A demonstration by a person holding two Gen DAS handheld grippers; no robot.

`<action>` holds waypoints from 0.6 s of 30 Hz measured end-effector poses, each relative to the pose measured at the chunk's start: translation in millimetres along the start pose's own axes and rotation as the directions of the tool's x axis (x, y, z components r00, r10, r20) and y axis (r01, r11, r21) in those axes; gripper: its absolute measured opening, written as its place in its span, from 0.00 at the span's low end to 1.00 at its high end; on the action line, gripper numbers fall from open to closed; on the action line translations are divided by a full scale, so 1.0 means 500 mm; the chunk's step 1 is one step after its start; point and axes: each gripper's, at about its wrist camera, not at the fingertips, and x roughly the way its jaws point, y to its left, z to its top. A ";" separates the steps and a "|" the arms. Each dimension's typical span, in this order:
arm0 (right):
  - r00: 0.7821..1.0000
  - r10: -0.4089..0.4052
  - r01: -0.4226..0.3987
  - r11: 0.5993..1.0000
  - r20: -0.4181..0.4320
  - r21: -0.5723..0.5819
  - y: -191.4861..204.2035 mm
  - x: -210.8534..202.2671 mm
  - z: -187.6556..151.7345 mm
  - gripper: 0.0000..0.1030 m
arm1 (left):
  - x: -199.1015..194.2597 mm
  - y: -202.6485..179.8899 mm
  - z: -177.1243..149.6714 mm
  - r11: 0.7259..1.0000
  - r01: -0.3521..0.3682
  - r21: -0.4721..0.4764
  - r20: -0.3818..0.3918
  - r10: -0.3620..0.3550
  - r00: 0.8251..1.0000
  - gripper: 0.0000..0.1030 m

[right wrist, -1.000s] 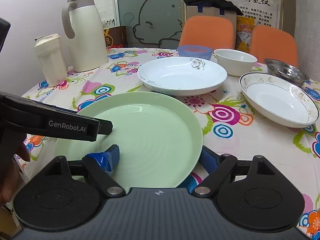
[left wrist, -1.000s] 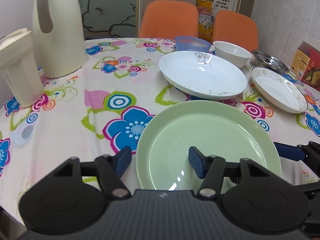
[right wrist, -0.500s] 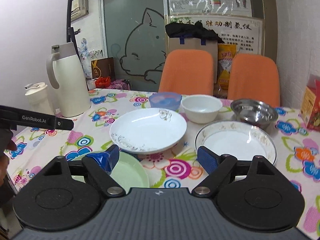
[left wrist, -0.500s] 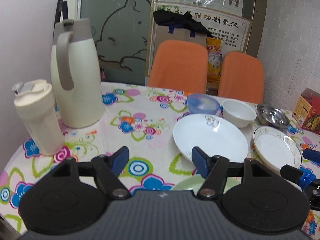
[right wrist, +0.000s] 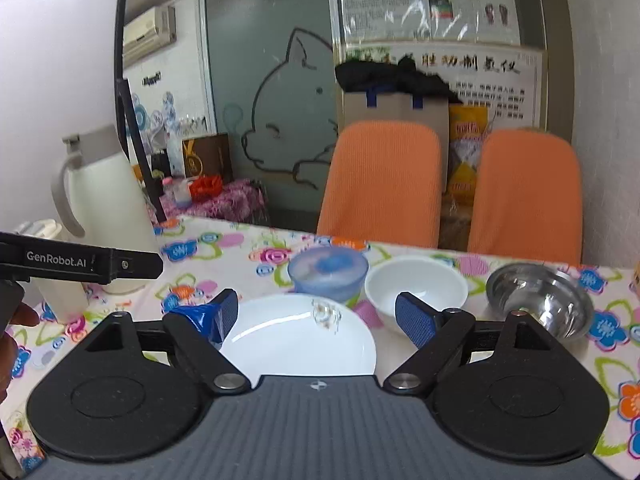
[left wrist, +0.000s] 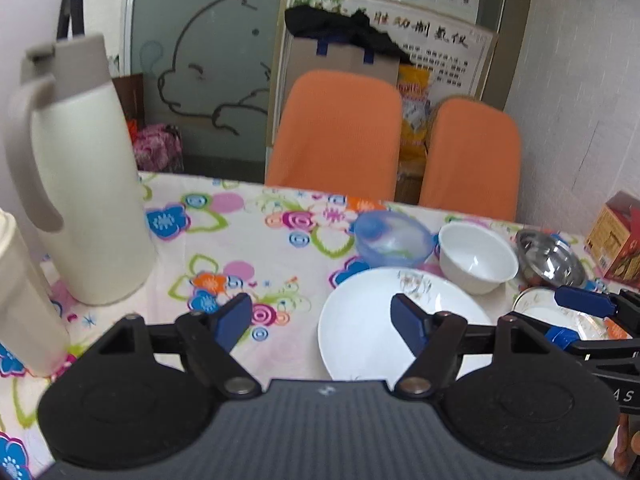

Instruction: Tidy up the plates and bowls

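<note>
A large white plate [left wrist: 360, 328] [right wrist: 300, 336] lies on the flowered table. Behind it stand a blue translucent bowl [left wrist: 394, 238] [right wrist: 328, 270], a white bowl [left wrist: 476, 258] [right wrist: 416, 286] and a steel bowl [left wrist: 550, 258] [right wrist: 540, 298]. A patterned-rim plate [left wrist: 536, 308] shows partly at the right of the left wrist view. My left gripper [left wrist: 322, 320] is open and empty, raised above the table. My right gripper [right wrist: 316, 316] is open and empty, also raised; its fingers [left wrist: 584, 304] show in the left wrist view. The green plate is out of view.
A cream thermos jug [left wrist: 84, 184] [right wrist: 108, 216] and a cream cup [left wrist: 24, 304] stand at the left. Two orange chairs [left wrist: 340, 132] [right wrist: 524, 192] sit behind the table. A red box [left wrist: 616, 236] is at the far right.
Both grippers have risen and tilted up from just above the green plate. The green plate has dropped out of both views and the back wall now shows.
</note>
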 end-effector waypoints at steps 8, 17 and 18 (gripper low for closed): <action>0.991 -0.016 0.015 1.000 -0.136 -0.009 -0.012 0.133 -0.051 0.71 | 0.146 0.022 -0.014 0.999 0.030 -0.046 -0.146 -0.036 0.989 0.71; 0.975 0.026 -0.021 0.999 -0.221 0.028 -0.012 0.203 -0.068 0.71 | 0.204 0.010 -0.015 0.998 0.060 -0.007 -0.185 -0.060 0.981 0.71; 0.973 0.028 -0.023 0.999 -0.229 0.028 -0.010 0.206 -0.071 0.71 | 0.206 0.010 -0.016 0.998 0.066 -0.003 -0.186 -0.065 0.980 0.71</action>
